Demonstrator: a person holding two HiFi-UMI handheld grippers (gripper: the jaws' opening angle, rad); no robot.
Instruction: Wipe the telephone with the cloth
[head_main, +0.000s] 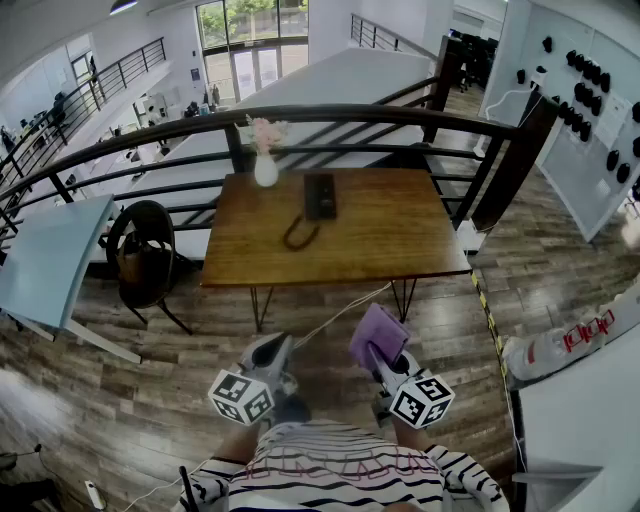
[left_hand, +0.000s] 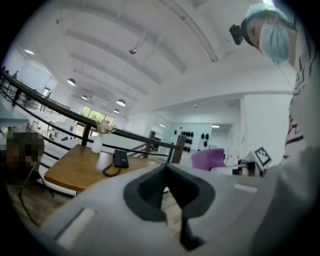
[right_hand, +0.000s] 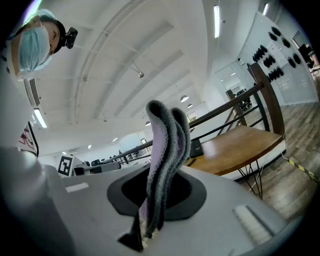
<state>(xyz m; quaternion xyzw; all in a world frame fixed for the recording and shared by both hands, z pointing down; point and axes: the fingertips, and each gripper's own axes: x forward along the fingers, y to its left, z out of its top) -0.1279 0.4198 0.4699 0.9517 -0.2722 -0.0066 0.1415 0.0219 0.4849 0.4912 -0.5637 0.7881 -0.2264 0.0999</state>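
The black telephone (head_main: 319, 196) lies on the far middle of the wooden table (head_main: 400, 240), its coiled cord (head_main: 298, 233) looping toward me. Both grippers hang low in front of my body, well short of the table. My right gripper (head_main: 383, 357) is shut on a folded purple cloth (head_main: 378, 335), which stands up from between the jaws (right_hand: 165, 145). My left gripper (head_main: 266, 352) is shut and holds nothing. The left gripper view shows the telephone (left_hand: 120, 159) far off on the table (left_hand: 70, 170). In the right gripper view the telephone (right_hand: 196, 148) peeks out behind the cloth.
A white vase with pink flowers (head_main: 265, 165) stands on the table, left of the telephone. A dark railing (head_main: 330, 115) runs behind the table. A black chair with a bag (head_main: 145, 255) and a light blue tabletop (head_main: 45, 255) are at the left. A white counter (head_main: 575, 420) is at my right.
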